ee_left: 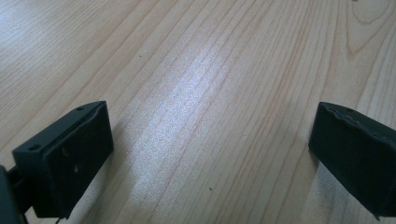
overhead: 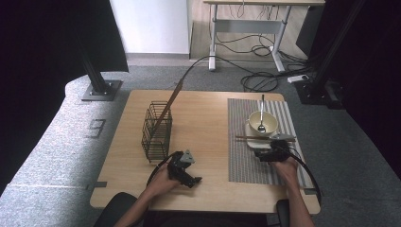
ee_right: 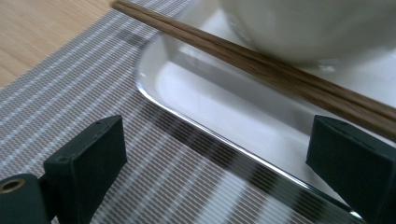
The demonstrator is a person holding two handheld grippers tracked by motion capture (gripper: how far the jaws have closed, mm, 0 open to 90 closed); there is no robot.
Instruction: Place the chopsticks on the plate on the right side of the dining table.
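Chopsticks (ee_right: 261, 70), dark brown wood, lie paired across the white plate (ee_right: 210, 100) beside the bowl (ee_right: 308, 28). The right gripper (ee_right: 217, 163) gapes wide and empty before them.

- The left tool (overhead: 185, 169) is black and blocky, with a grey three-cornered plate on top and a black cable looping from its rear.
- In the left gripper view its two jaws are matte black rectangular blocks; the nearer one has small screw holes in its top edge and face.
- The right tool (overhead: 267, 154) is black too, with a grey plate and a thick black cable curving alongside the forearm.
- Its jaws are dark wedge-like blocks; a brass-coloured ring shows at its base.
- Both forearms are bare, no sleeves in sight.
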